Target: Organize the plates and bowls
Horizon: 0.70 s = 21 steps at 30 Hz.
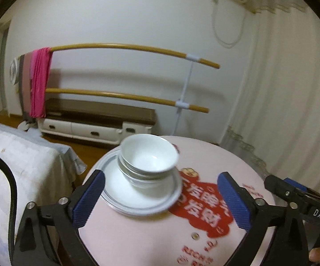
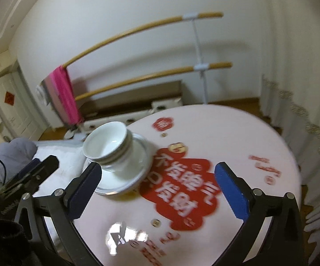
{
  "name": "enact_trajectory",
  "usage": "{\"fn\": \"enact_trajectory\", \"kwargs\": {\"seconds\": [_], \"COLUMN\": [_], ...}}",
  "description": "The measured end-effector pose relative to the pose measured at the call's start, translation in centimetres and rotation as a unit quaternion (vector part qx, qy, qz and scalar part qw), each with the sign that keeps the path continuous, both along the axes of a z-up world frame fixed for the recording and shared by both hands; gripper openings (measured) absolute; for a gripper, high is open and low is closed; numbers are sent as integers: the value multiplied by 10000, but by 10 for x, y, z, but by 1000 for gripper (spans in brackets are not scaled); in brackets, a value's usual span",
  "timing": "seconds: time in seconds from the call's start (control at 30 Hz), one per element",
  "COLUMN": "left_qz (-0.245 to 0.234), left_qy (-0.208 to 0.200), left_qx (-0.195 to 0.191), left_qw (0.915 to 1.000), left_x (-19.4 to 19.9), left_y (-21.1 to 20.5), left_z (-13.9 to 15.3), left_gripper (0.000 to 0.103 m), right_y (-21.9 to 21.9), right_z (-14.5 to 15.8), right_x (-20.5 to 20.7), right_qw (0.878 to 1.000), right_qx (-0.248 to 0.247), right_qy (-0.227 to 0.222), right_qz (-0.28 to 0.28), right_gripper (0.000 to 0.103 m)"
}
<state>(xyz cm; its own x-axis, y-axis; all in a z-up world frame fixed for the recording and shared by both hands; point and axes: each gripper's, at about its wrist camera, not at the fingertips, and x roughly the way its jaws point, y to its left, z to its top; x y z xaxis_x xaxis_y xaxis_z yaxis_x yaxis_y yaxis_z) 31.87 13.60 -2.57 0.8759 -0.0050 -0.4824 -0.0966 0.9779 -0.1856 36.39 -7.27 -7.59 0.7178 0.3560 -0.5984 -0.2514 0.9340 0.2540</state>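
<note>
Pink round table point(image 1: 151, 239), white grey-rimmed bowls point(image 1: 149, 155) nested on stacked plates point(image 1: 142, 201)

Motion blur smears the table's point(image 2: 237, 133) red lettering point(image 2: 177, 186), leaving the small print unreadable

White Chinese characters fill a red cloud-shaped patch point(image 1: 201, 210) printed on the pink bench point(image 1: 215, 155); the lower row reads "发财", while the upper row, blurred, begins with what looks like "不发" and cannot be read further. Below the patch, red Latin letters point(image 1: 195, 252) on the pink surface start with "RICH"; the rest is smeared. Smaller red script point(image 2: 264, 165) near the bench's right edge is illegible, as is the mark in a small red badge point(image 2: 162, 124) at its far side. White letters "DAS" point(image 1: 319, 214) stand on the black body of the other gripper. A red diamond sign point(image 2: 9, 98) on a door is too small to read.
</note>
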Motion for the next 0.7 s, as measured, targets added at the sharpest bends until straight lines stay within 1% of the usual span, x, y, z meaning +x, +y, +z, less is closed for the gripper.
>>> {"fn": "enact_trajectory", "kwargs": {"seconds": [0.13,0.27,0.4,0.5,0.53,0.7], "left_qz": [-93,-215,-325,-442,-445,-602], "left_qy": [-166,-327,-454,-593,-632,-908], "left_qx": [202,356,517,506,488,510], "left_qw": [9996,9986,9971,9960,9958,9927], "left_x": [-46,-82,-107,-131,-132,-164], "left_y": [-14,-25,-47,-57,-57,-65], "left_z": [-3,-3,-2,-2,-1,2], "left_gripper": [102,102,102,102,102,102], "right_y": [-24,-42,-55,-63,-65,-72], "right_z": [1,5,12,17,20,31], "right_x": [-40,-80,-115,-141,-150,-186], "right_qw": [9989,9969,9941,9923,9916,9863], "right_qx": [-150,-302,-334,-302,-282,-319], "right_qy": [-306,-540,-771,-920,-966,-1278], "right_qz": [-332,-490,-683,-777,-814,-989], "right_gripper": [103,103,103,103,103,103]}}
